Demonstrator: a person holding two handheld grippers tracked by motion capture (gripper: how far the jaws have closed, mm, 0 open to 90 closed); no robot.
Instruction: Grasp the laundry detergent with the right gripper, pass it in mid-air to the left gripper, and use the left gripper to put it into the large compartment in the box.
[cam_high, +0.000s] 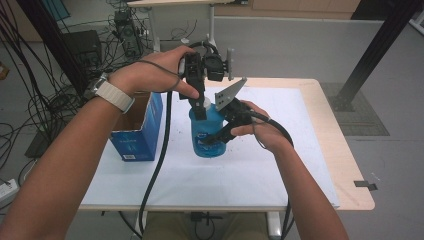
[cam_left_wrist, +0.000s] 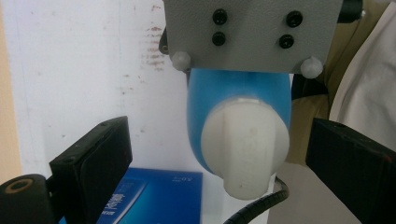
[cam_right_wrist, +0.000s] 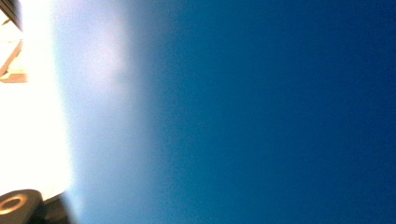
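The left gripper (cam_high: 200, 107) is held pointing straight down, jaws spread apart. The right gripper (cam_high: 215, 140) is held level from the side, jaws clamped.

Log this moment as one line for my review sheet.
right gripper: shut on blue bottle | left gripper: open, fingers either side of white cap, not touching | blue box: beside bottle

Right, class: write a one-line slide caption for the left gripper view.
Open left tongs straddle the white cap of a blue bottle above the white table.
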